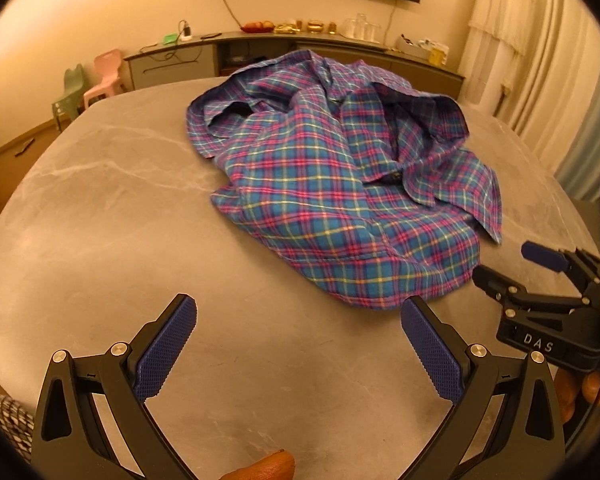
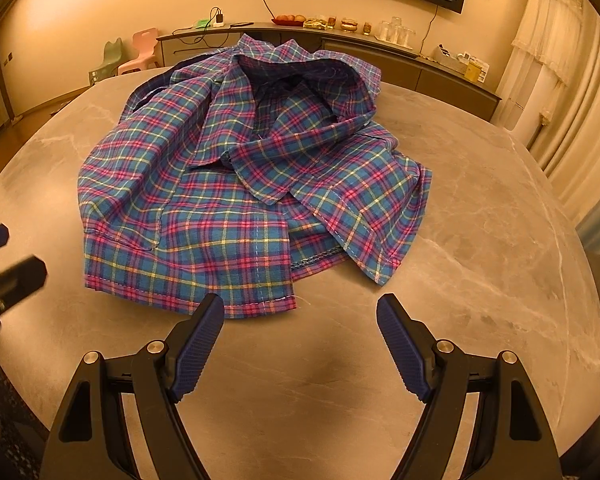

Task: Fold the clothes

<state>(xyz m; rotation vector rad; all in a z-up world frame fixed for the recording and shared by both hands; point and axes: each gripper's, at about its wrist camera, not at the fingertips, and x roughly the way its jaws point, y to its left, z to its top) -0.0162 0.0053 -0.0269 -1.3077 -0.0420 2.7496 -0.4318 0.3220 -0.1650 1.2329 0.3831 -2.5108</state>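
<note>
One crumpled plaid shirt (image 1: 340, 184) lies mid-bench (image 1: 112, 216), at twelve o'clock from two grippers. The left gripper (image 1: 299, 344) and right gripper (image 2: 300, 340) each spread two fingers wide, holding nothing.

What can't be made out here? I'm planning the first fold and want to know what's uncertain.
- plaid shirt: sleeves and buttons, buried in its own crumpled folds, both views.
- Table under the shirt: covered by the cloth.
- Right gripper: in the left wrist view, cut off by the right edge.
- Left gripper: in the right wrist view, blurred and cut by the left edge.
- Sideboard items: too small to identify.
</note>
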